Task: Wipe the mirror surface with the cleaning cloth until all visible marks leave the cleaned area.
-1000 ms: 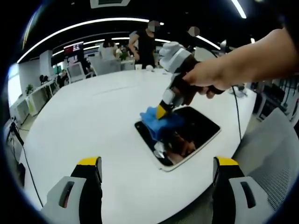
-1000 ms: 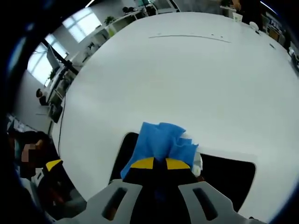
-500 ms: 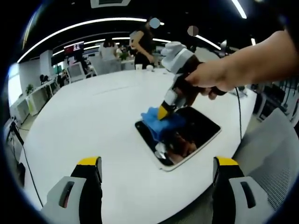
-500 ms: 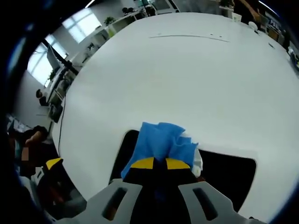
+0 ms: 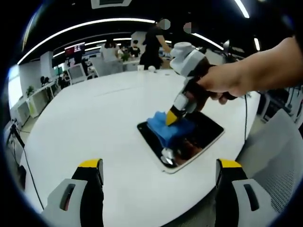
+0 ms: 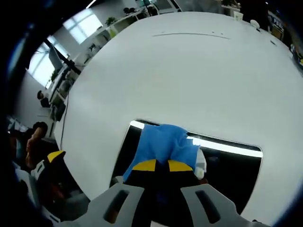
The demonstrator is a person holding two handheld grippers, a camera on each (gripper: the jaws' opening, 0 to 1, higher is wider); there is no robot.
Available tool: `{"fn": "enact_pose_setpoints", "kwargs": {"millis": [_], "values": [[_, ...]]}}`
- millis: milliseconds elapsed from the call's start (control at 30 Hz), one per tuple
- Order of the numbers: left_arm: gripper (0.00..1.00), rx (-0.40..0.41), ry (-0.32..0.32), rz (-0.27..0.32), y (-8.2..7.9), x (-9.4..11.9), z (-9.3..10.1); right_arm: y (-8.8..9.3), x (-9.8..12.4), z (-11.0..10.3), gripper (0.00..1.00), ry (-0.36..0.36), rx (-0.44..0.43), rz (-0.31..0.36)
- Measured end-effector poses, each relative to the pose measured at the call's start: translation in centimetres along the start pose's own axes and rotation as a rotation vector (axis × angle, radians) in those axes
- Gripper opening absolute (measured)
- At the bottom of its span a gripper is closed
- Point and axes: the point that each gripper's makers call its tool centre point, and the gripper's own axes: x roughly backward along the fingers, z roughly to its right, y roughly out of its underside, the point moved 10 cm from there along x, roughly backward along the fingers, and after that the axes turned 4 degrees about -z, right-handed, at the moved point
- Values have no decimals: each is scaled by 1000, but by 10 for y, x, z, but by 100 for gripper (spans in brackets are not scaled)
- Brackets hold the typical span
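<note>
Surface: a white table [image 5: 94,123] is filling an open office, people standing beyond its far edge.
Right gripper [image 6: 157,165]: jaws are pinching one blue cloth [image 6: 163,143] closed, pressing it on the mirror.
Mirror [image 5: 201,135]: one, lying flat on the table.
Left gripper [image 5: 158,165]: jaws are gaping wide, holding nothing, short of the mirror.
Hand [image 5: 222,82]: is gripping the right gripper above the mirror.

The right gripper [image 5: 172,117] slants down from the upper right, a hand [image 5: 218,81] wrapped around its handle and a bare forearm behind, its yellow-tipped jaws closed tight together. The left gripper [image 5: 158,166] is held low and level, its jaws spread wide apart.
</note>
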Motion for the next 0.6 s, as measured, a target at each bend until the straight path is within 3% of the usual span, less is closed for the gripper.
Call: {"fn": "enact_pose_setpoints", "kwargs": {"millis": [600], "values": [[99,2,-10,-3,0,0,-1,29,9,-6,1,-34,-9,17]]}}
